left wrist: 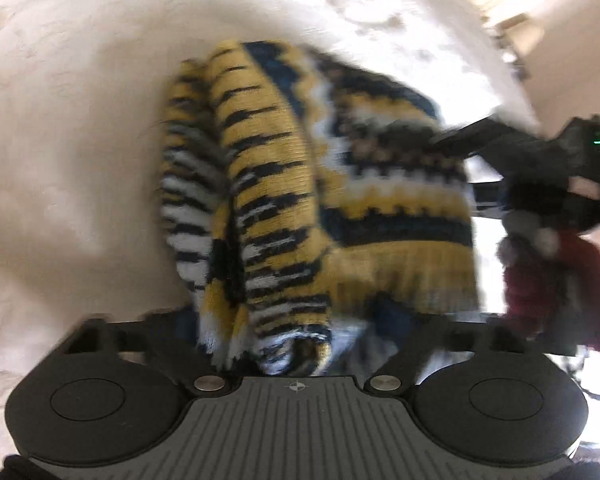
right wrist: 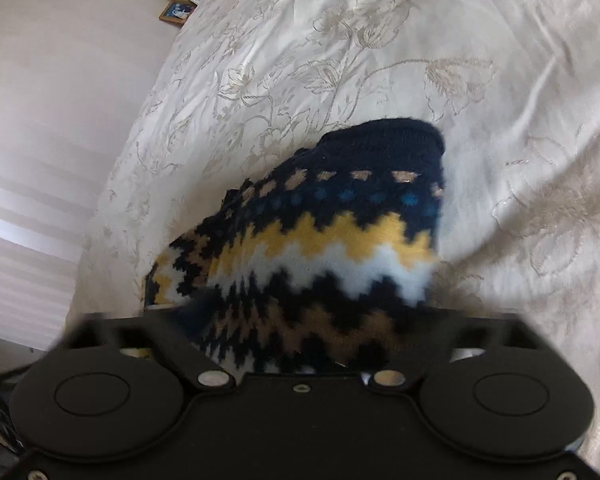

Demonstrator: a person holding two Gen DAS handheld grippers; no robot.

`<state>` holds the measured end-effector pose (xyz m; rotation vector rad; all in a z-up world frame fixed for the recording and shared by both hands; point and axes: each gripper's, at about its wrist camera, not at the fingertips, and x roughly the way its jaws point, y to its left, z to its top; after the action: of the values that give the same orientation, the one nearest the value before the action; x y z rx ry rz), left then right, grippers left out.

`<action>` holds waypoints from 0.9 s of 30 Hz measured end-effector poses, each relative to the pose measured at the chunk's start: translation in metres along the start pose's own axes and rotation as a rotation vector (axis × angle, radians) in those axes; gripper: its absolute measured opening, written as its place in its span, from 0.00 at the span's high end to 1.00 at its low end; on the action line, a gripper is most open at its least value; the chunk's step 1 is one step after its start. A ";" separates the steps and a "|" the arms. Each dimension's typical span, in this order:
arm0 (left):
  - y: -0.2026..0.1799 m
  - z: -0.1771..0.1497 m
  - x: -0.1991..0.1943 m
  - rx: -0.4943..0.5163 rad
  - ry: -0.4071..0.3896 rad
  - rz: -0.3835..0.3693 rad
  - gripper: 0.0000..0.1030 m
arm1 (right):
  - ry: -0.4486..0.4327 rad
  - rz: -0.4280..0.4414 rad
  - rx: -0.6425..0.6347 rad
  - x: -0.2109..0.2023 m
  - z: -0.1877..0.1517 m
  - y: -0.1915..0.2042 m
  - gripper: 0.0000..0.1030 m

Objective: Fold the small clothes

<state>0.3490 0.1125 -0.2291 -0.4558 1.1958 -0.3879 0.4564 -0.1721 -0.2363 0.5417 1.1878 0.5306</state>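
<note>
Left gripper (left wrist: 296,344): knit bunched between your jaws, grip unclear | right gripper (right wrist: 300,344): same, knit fills the gap, pads hidden | sweater (left wrist: 320,200): directly ahead of both, on the bedspread (right wrist: 340,60), near its left edge; long axis runs across from hand to hand, neither nearer | count: one sweater, two grippers

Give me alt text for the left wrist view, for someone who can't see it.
A bunched knit sweater, striped yellow, black, white and navy, fills the middle of the frame on a cream bedspread, its near end bunched between the left gripper's fingers. At right, the right gripper reaches to the sweater's far side, held by a person in a red sleeve. The picture is motion-blurred.
</note>
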 end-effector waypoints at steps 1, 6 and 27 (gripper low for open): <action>-0.004 0.000 -0.003 0.011 -0.014 -0.008 0.40 | 0.006 -0.032 -0.019 -0.004 -0.001 0.004 0.52; -0.029 -0.002 -0.023 0.065 -0.065 -0.066 0.44 | -0.056 -0.004 -0.008 -0.041 -0.013 0.029 0.59; -0.095 -0.126 -0.029 0.140 -0.001 -0.017 0.44 | -0.089 -0.124 -0.048 -0.165 -0.134 0.041 0.28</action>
<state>0.2162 0.0303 -0.1930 -0.3451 1.1563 -0.4821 0.2778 -0.2316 -0.1302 0.4434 1.1135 0.4243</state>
